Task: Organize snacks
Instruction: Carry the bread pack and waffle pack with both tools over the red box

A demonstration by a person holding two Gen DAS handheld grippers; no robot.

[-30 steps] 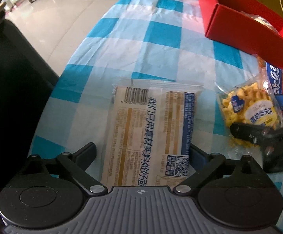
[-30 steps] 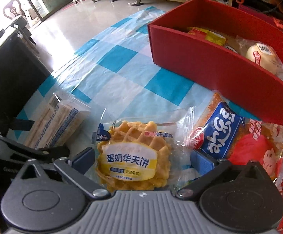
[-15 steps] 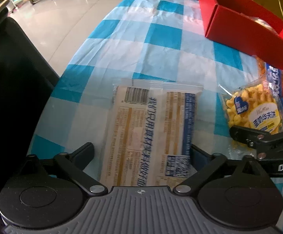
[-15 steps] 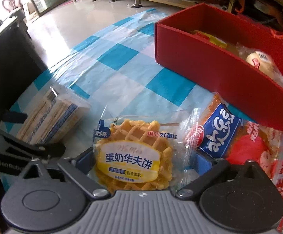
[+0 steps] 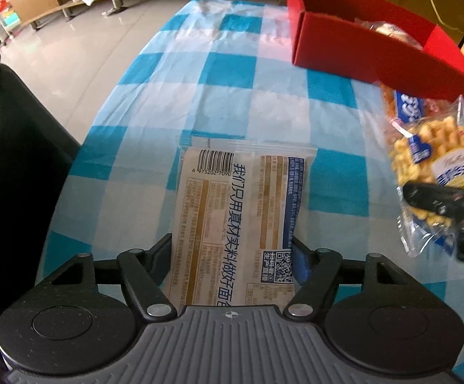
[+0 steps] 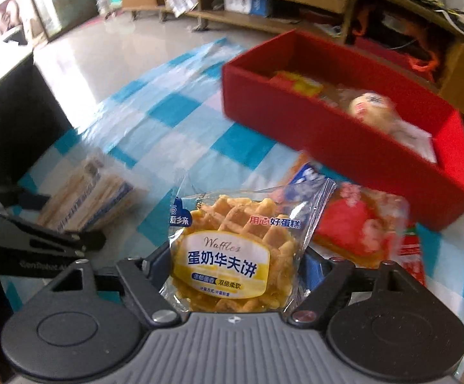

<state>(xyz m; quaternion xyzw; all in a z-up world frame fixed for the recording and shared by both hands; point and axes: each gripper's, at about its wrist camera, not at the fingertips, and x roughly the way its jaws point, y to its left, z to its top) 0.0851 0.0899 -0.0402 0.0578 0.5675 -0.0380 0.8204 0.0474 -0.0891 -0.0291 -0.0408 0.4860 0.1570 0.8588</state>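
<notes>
Gripping a long tan snack pack (image 5: 236, 220), the left gripper (image 5: 233, 249) has just been closing its fingers (image 5: 160, 249), and now they press on both long sides of the pack. The pack lies flat on the surface (image 5: 174, 96), which has a blue and white check cloth. Its back faces up, with a barcode at the far end that starts 6 973202, a line of big blue Chinese letters down the middle, and a small square code near the fingers.

The right gripper (image 6: 235, 265) has also just been closing, and its fingers (image 6: 153, 260) squeeze a clear waffle bag (image 6: 232, 252). The bag looks lifted off the cloth. Its yellow and white label says "Waffles" in thin letters, with bold blue Chinese words under it.

Just past the waffle bag lie a blue and orange packet (image 6: 308, 180) with white letters and a red and pink packet (image 6: 356, 224); both are too blurry to read.

Farther off sits a red box (image 6: 344, 137) with a few snacks inside, among them a yellow pack (image 6: 299, 84) and a round bun (image 6: 371, 107) in clear wrap. Its near wall stands close behind the loose packets.

Between the tan pack and the box, the cloth is bare. The surface's left edge curves away, with a dark chair (image 5: 11, 160) beside it and shiny floor (image 5: 81, 51) beyond.
</notes>
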